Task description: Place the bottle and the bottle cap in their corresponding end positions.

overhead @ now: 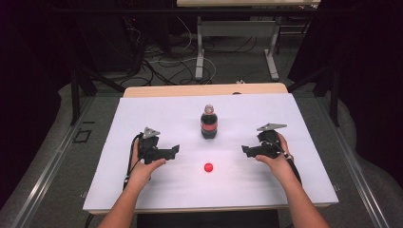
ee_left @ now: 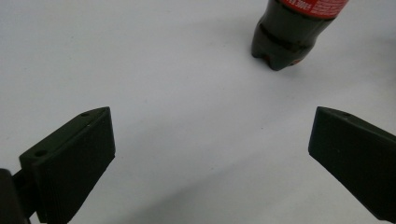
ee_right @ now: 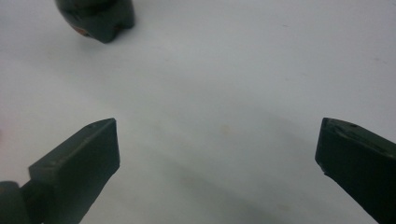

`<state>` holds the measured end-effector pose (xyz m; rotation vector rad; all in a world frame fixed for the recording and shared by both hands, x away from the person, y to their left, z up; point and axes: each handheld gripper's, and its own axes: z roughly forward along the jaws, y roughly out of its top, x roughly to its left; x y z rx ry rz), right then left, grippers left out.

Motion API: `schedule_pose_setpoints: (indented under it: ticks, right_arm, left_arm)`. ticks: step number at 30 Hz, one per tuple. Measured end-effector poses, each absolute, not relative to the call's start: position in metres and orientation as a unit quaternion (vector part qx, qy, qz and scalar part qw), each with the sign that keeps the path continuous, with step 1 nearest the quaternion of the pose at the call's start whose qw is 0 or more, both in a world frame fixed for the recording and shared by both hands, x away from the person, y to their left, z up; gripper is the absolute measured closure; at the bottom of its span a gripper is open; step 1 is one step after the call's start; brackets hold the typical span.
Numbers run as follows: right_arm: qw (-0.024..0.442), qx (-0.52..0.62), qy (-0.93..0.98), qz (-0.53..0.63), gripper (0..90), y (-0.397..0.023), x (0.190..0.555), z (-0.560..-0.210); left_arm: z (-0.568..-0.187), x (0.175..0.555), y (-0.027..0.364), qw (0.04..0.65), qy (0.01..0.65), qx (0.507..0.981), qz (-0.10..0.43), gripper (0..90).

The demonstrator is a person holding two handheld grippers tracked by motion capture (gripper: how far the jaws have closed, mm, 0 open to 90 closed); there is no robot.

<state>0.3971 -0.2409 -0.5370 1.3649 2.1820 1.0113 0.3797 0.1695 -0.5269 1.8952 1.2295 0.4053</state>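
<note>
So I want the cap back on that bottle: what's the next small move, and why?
Probably ease the right gripper toward the red cap. The cap lies loose on the white table in front of the upright bottle, whose neck looks uncapped, and both grippers, the left gripper too, are open and holding nothing.

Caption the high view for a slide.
Two open grippers, left and right, flank an upright cola bottle; red cap lies nearer.

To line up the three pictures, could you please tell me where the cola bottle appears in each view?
High view: the cola bottle stands upright at the table's centre, beyond the red cap.
Left gripper view: its base, upper right.
Right gripper view: its base, top left corner.
Shared landmark: the white tabletop.
</note>
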Motion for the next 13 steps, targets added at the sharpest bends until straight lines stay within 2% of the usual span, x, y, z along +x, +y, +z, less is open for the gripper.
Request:
schedule_pose_setpoints:
  ticks: [13]
  right_arm:
    - [0.192, 0.520, 0.754, 0.352, 0.0, -0.272, 0.396, -0.542]
  left_arm:
    - [-0.529, 0.384, 0.189, 0.410, 0.519, 0.733, 0.159, 0.8]
